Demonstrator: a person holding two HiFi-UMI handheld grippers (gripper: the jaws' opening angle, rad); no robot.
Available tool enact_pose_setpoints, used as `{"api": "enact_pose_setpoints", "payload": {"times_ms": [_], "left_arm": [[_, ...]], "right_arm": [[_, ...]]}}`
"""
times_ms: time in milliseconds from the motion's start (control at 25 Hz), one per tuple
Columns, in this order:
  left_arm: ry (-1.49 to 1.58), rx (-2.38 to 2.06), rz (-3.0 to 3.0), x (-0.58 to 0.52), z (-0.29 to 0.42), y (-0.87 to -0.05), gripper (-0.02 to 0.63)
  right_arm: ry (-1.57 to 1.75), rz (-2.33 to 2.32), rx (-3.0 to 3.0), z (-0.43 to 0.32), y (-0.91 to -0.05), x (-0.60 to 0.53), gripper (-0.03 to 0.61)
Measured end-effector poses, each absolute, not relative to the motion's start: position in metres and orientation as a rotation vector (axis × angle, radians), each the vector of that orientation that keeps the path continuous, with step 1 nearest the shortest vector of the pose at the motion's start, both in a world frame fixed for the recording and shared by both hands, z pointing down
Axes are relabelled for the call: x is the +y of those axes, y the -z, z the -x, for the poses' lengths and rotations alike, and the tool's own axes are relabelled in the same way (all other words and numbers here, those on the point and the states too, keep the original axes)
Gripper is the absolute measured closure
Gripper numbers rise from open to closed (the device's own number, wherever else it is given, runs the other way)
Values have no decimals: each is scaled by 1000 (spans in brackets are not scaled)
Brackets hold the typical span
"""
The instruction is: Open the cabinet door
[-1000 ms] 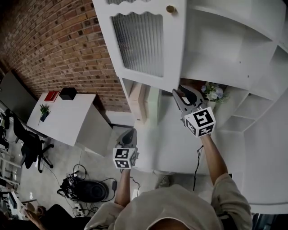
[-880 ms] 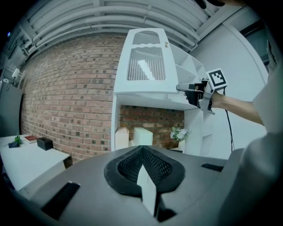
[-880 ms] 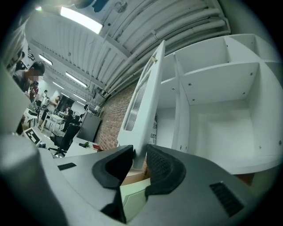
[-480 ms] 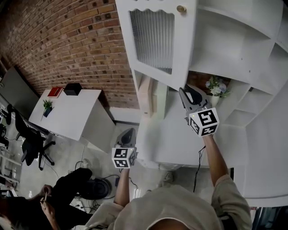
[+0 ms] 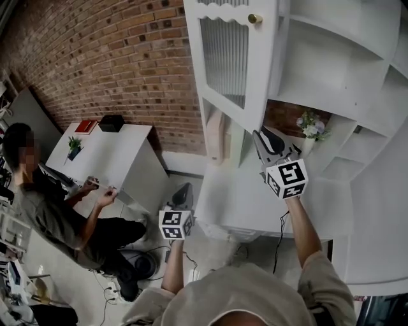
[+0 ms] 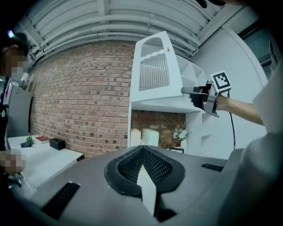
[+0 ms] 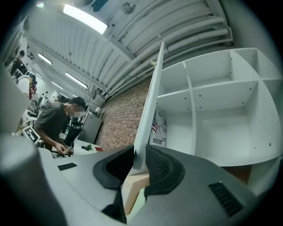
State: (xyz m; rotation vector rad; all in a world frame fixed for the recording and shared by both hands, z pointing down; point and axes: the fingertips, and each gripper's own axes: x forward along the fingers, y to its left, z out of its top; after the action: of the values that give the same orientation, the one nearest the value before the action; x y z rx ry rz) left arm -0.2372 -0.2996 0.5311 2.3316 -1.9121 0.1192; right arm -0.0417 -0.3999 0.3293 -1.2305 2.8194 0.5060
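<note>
The white cabinet door (image 5: 258,76) has a ribbed glass panel and a gold knob (image 5: 255,18); it stands swung out from the open white shelves (image 5: 331,57). My right gripper (image 5: 260,135) is raised to the door's lower free corner. In the right gripper view the door's thin edge (image 7: 150,106) runs up from between the pads of the right gripper (image 7: 139,154), whose jaws are closing on it. My left gripper (image 5: 183,190) hangs lower and to the left over the floor, shut with nothing in it. In the left gripper view it (image 6: 142,148) faces the door (image 6: 154,70).
A person (image 5: 44,204) sits at the left beside a white desk (image 5: 121,153) along the brick wall (image 5: 115,63). Under the cabinet a white counter (image 5: 242,197) carries a vase of flowers (image 5: 310,127) and pale upright blocks (image 5: 217,134).
The door has swung further out with my right gripper at its corner. Both grippers have shifted sideways. A person has come into view at the left and now sits by the desk.
</note>
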Motion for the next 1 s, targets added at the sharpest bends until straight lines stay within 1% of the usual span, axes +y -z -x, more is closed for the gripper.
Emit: {"api": "enact_pose_setpoints", "payload": {"times_ms": [1000], "left_arm": [[-94, -2083, -2189, -208, 299, -519, 588]], "right_arm": [[-540, 1062, 2876, 130, -325, -330, 479]]}}
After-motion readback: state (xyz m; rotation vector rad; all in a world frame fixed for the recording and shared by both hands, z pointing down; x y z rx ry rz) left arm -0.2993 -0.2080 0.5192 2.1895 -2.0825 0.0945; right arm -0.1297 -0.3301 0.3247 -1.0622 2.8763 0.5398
